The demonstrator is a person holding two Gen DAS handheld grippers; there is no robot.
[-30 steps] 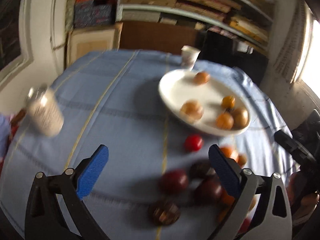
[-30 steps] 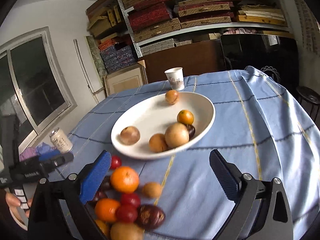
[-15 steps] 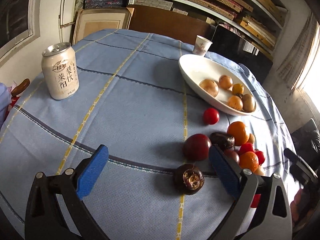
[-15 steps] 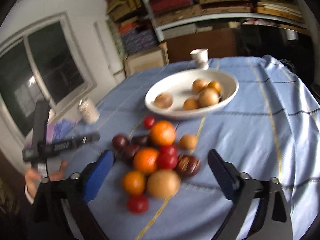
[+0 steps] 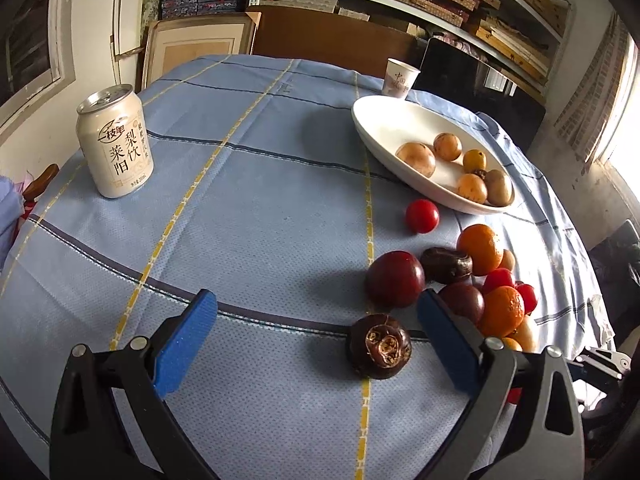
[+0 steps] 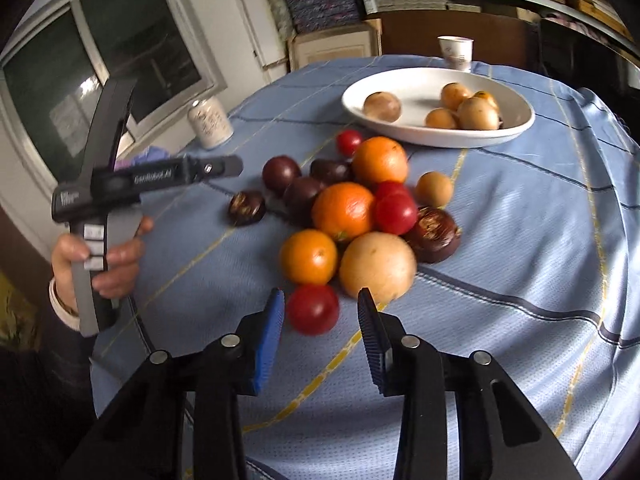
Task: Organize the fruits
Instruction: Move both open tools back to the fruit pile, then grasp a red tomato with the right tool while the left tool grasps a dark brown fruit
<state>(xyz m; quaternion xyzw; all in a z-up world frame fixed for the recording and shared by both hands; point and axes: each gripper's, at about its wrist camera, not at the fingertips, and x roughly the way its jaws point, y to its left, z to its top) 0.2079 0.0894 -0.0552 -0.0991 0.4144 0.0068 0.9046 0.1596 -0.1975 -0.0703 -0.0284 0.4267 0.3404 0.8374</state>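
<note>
Blue checked cloth (image 5: 248,216) covers the table, with a drink can (image 5: 115,141) at its far left, a paper cup (image 5: 401,78) behind the white dish (image 6: 404,88) of yellowish fruits, and a loose fruit pile (image 6: 352,208) crowded on the cloth before it. Spread wide, the left gripper (image 5: 316,336) frames a dark mangosteen (image 5: 379,346), untouched; the right gripper (image 6: 320,320) has just been closing, jaws narrow just short of a blurred red tomato (image 6: 313,309) hemmed in by an orange (image 6: 308,256) and a tan fruit (image 6: 377,265)

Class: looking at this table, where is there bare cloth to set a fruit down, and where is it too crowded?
Free: the cloth between the can and the bowl, and the bowl's far, bare end. Crowded: the fruit pile just before the bowl.
</note>
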